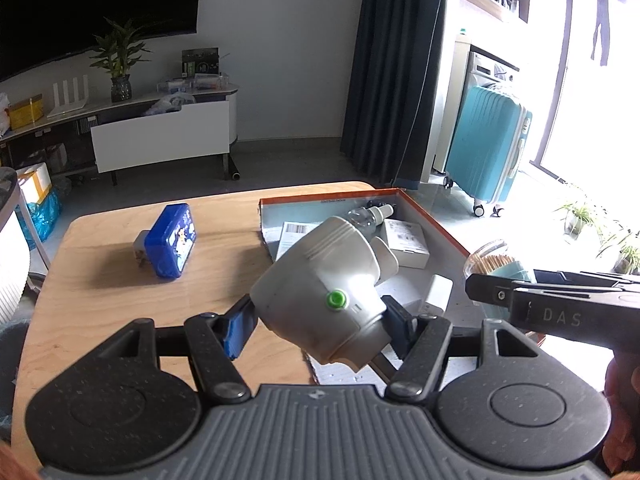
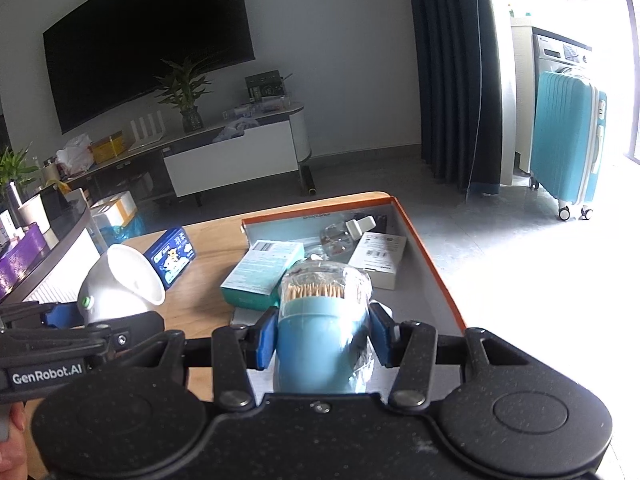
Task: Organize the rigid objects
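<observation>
You are carrying two things at once toward the orange-rimmed box (image 2: 430, 264) that sits at the far right corner of the table (image 1: 100, 292). Your left gripper (image 1: 316, 324) is clamped on the white funnel-shaped device (image 1: 320, 284), its blue pads pressing either side of the rounded body near the green button (image 1: 337, 300); the device is hanging tilted, mouth pointing away, over the box's near left edge. Your right gripper (image 2: 326, 340) is closed around the blue toothpick holder (image 2: 320, 340), which is upright and wrapped in clear film, over the near end of the box.

Inside the box a teal carton (image 2: 262, 272), a white carton (image 2: 378, 256) and a small clear bottle (image 2: 340, 236) are already filling the far part, so you are aiming for bare floor near the front. I judge the round white body likely to slip or roll, so be lowering it until it is resting before you ease the jaws. Keep the two tools apart; they are working close together here. The blue tin (image 1: 170, 240) is lying at the table's far left part, not yet in the box.
</observation>
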The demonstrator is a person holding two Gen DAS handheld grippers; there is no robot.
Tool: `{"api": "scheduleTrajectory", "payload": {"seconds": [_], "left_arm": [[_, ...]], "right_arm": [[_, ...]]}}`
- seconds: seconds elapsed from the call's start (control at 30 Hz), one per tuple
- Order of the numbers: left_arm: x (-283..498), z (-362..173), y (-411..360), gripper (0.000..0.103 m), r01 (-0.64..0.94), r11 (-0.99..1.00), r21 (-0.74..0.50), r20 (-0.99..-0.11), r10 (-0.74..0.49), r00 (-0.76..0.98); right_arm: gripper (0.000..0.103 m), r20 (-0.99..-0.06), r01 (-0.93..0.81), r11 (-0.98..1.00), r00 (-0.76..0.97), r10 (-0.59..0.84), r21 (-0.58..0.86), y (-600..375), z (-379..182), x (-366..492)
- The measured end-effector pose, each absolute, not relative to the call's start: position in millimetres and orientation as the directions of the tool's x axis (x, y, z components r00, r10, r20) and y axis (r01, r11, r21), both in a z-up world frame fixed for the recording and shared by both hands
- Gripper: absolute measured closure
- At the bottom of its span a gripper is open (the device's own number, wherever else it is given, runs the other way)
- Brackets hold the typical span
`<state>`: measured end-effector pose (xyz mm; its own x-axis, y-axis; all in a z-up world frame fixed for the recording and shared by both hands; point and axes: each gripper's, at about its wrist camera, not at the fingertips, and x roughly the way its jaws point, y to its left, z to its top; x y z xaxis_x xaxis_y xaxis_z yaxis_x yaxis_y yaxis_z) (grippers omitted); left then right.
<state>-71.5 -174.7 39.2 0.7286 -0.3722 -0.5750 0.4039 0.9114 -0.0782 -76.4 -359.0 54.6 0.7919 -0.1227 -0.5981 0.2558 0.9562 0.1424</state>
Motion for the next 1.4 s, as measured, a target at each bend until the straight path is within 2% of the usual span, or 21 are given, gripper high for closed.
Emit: {"api": "scheduleTrajectory", "payload": {"seconds": [1.4], "left_arm": [[-45, 35, -224, 0.036, 0.474, 0.875, -0.094, -0.587, -0.434, 0.683]], "right_arm": [[0.045, -0.594, 0.283, 0.951, 0.789, -0.157, 0.124, -405, 62, -46]]}}
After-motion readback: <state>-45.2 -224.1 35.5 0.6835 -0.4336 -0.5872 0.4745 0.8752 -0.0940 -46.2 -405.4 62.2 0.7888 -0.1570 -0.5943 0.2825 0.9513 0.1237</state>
